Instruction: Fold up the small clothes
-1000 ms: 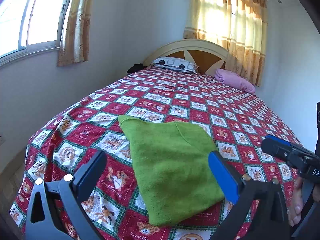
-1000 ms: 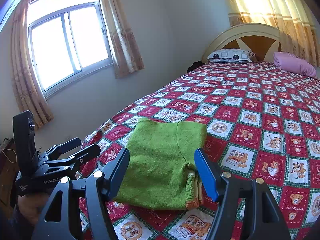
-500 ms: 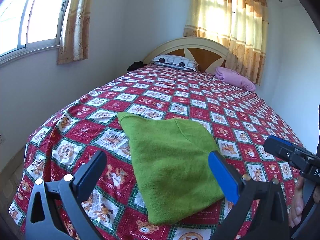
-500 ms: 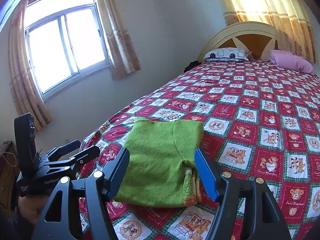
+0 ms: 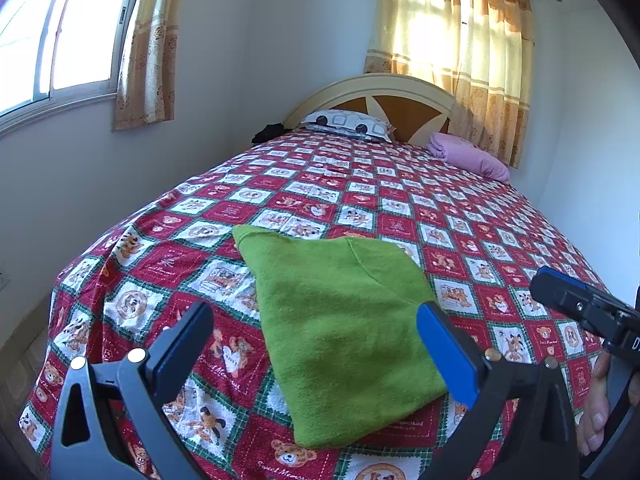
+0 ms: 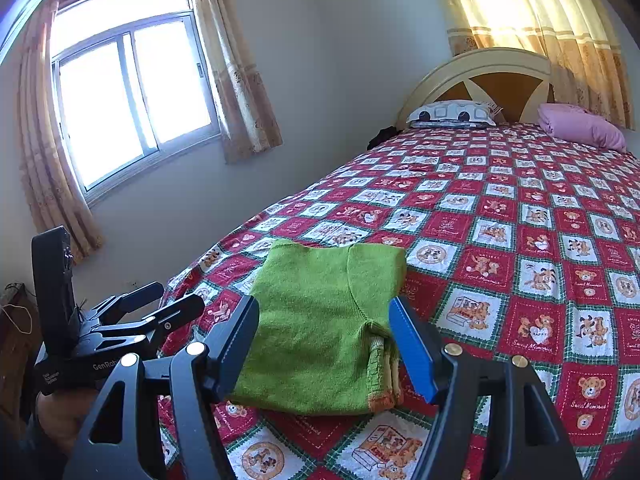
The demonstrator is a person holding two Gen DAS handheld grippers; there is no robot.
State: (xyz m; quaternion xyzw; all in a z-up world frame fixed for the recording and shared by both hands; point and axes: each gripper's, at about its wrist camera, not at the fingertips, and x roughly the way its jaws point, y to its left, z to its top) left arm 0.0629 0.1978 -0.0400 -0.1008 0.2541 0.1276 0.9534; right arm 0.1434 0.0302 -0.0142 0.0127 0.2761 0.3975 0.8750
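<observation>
both views tilted slightly, green garment (image 5: 340,320) a touch lower in frame, otherwise nothing shifted

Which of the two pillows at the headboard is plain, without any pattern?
The pink pillow, on the right side by the curtain. The other pillow, further left, is white with dark printed shapes.

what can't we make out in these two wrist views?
- Sweater near-right corner, left wrist view: hidden behind the left gripper's blue finger.
- Sweater's underside and inner layers, both views: covered by its own top fold.
- Dark item beside the pillow, right wrist view: too small to identify.
- Person's hands, both views: cut off by frame edges.
</observation>
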